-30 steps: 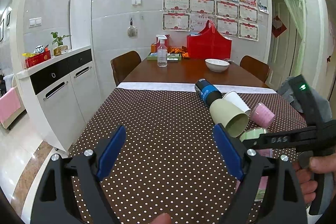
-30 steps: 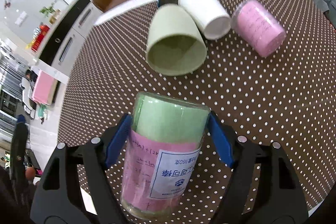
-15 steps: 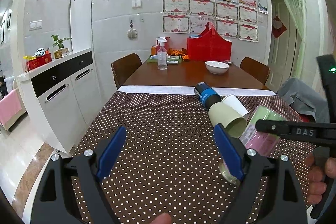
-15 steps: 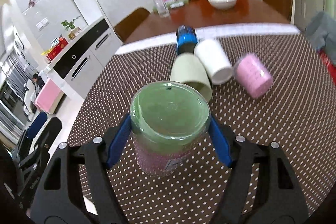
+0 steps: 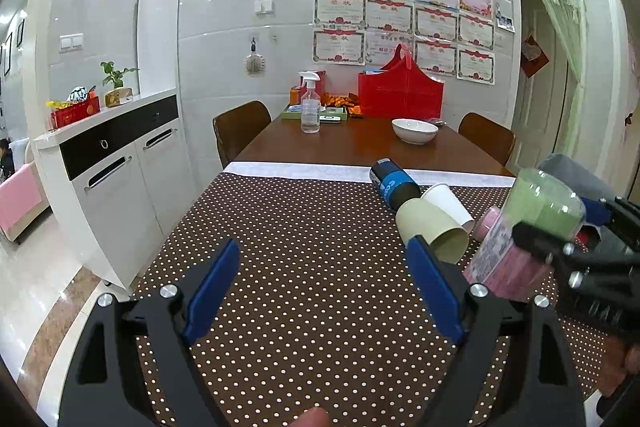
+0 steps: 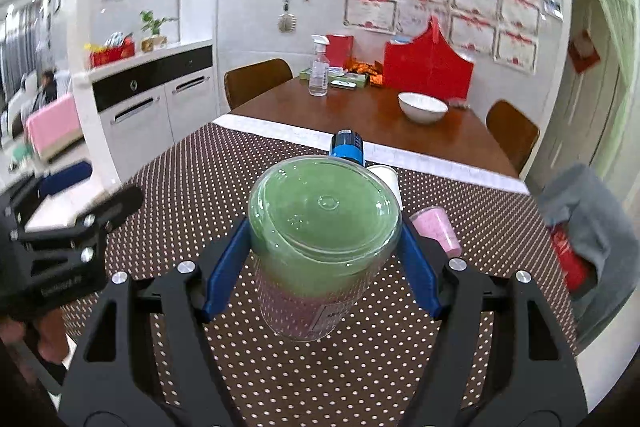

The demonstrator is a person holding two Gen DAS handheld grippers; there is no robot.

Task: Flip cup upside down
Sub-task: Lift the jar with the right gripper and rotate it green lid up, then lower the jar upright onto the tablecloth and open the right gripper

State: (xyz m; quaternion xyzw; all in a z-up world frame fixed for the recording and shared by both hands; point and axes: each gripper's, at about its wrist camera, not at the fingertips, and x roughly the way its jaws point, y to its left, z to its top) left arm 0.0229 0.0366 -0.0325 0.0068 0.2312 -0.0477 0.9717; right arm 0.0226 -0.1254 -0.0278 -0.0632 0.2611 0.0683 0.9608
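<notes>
- Your right tool [image 6: 320, 267] is clenched on the clear cup [image 6: 322, 247], blue pads pressed on its two sides about mid-height.
- The cup sits between the pads and reaches forward of the tool, held above the dotted counter [image 6: 200, 187]; I can't see its lower end touching anything.
- Long axis: near vertical, tilted a little. The closed green end faces up toward the right wrist camera and the pink-lined end points down at the counter.
- In the left wrist view the same cup [image 5: 532, 227] leans, green end up and to the right.
- Judgement: if the green end is the base, the flip is nearly done. What's left is to level the axis and lower straight down.
- The key relation is the bare cloth directly under the cup. Keep the descent short of the cups lying ahead.
- Your left tool [image 5: 320, 291] is released, jaws wide with nothing between them, well to the left of the cup. The right tool is the one on the job.
- Beyond the right tool, lying on their sides: beige cup [image 5: 432, 231], white cup [image 5: 448, 205], blue-and-black can [image 5: 392, 183] and pink cup [image 6: 436, 231].
- Writing: a white label [image 6: 334, 311] low on the clear cup has dark print, too small and cropped to read.
- Printing on the blue can is not legible. The left tool's body carries pale lettering that I can't make out.
</notes>
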